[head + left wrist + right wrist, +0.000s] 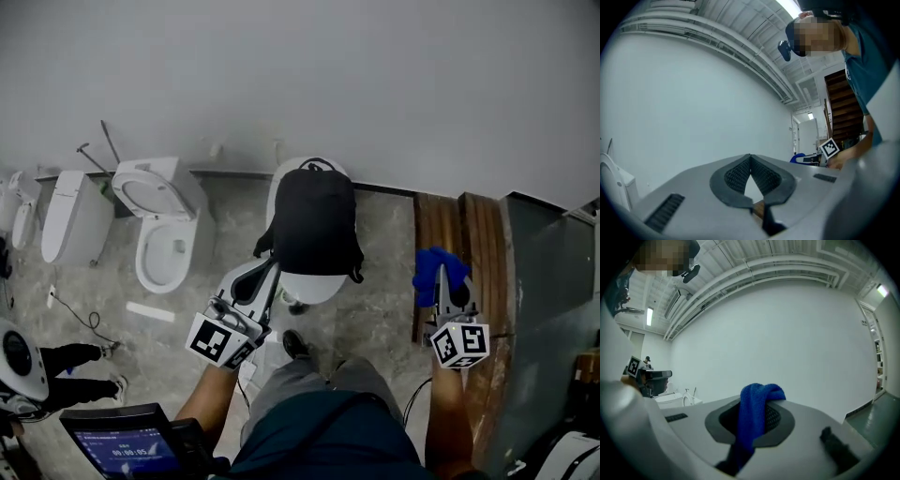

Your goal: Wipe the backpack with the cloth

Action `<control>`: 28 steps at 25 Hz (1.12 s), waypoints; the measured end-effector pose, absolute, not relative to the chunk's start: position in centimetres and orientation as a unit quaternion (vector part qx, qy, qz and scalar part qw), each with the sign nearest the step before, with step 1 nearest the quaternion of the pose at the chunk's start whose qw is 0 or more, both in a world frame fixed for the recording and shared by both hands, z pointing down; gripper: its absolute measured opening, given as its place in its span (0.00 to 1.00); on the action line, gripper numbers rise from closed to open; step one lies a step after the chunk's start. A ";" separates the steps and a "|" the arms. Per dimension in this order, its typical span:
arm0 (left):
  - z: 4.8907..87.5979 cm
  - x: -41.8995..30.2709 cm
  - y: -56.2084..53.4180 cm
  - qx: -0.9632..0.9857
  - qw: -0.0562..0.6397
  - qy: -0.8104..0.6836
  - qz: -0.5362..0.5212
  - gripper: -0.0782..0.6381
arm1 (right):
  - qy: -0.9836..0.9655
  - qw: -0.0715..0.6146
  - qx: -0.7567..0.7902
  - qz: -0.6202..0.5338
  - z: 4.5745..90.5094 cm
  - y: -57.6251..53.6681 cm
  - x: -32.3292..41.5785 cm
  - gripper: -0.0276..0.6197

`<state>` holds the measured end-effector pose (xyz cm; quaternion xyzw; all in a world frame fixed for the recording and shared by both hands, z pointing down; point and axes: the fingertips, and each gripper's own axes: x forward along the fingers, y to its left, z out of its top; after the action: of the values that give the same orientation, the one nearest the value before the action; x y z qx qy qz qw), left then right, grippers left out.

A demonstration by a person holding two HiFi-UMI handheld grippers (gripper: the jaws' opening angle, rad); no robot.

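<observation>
Wall [787, 333] beyond cloth [756, 411] between right fingers [776, 419]

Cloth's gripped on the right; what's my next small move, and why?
Likely swing the right gripper left toward the backpack: it is shut on the blue cloth, but the cloth sits off to the backpack's right, not touching it.

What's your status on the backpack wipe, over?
Left gripper shut, empty. Right gripper shut on cloth, held apart from backpack. Backpack on toilet, cloth not on it. Path looks clear.
</observation>
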<state>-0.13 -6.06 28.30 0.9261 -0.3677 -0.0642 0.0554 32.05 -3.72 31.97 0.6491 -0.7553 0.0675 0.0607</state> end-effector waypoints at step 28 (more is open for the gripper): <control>46.7 0.3 -27.1 0.899 0.169 -0.403 0.019 0.11 | -0.616 0.001 0.595 0.517 78.4 -22.2 29.9 0.09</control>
<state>0.29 -27.08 46.70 0.8991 -0.4032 0.0189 0.1694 29.92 -22.18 78.40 0.5948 -0.6159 0.5166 0.0014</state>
